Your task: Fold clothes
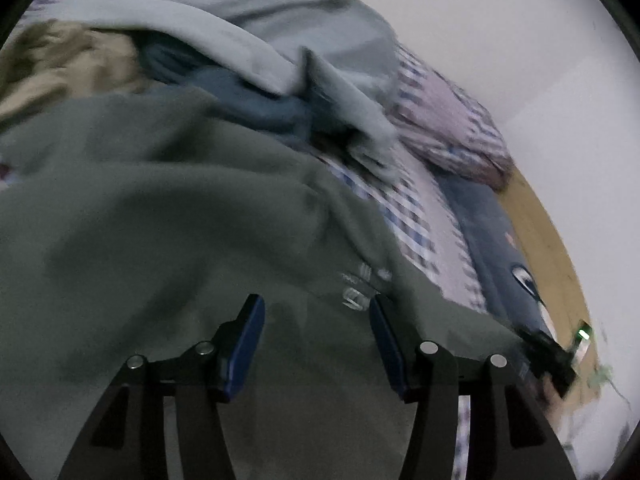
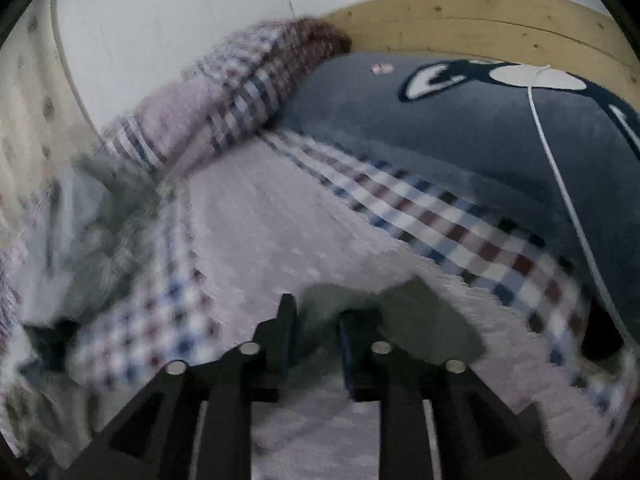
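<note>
The green shirt (image 1: pixel 168 216) lies spread on the bed (image 2: pixel 280 232). The left tool (image 1: pixel 316 320) hangs wide open right over it, holding nothing. The right tool (image 2: pixel 314 320) pinches the shirt's far corner, part open.

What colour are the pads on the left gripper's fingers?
Dark blue pads on black fingers, seen best in the left wrist view.

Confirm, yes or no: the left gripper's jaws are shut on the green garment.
No: the left gripper has its jaws standing wide apart, with the green garment spread beneath and between them, ungripped.
</note>
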A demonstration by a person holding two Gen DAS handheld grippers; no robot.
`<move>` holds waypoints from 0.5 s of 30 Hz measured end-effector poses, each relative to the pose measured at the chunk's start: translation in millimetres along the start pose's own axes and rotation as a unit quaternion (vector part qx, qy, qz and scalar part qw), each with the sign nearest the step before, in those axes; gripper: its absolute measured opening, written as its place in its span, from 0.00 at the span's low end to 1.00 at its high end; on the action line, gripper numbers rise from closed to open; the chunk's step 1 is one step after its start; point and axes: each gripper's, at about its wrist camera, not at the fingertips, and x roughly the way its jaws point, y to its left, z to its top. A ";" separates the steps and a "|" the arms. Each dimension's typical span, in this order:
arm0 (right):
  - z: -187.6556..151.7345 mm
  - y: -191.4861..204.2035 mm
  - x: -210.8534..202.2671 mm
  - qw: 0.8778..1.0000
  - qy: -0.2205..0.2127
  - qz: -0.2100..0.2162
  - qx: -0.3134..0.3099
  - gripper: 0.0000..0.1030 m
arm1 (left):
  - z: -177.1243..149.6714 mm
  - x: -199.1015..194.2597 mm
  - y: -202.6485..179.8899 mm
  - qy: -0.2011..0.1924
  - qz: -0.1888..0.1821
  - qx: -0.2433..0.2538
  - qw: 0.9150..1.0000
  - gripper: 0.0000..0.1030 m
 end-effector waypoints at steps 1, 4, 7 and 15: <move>-1.1 -4.8 3.8 1.000 0.011 -0.013 -0.010 0.36 | -2.2 3.3 -7.2 0.007 -0.008 0.013 1.000 0.56; -1.5 -11.2 8.4 0.998 0.046 -0.014 -0.048 0.40 | -10.1 8.9 -26.5 0.017 -0.015 0.056 0.998 0.56; -5.2 7.4 -0.1 0.989 0.059 0.054 -0.127 0.41 | -15.3 12.1 -34.3 0.023 -0.010 0.073 0.997 0.56; -85.0 124.9 -36.5 0.857 0.136 0.330 -0.371 0.39 | -15.9 12.1 -21.2 0.022 0.001 0.040 0.999 0.56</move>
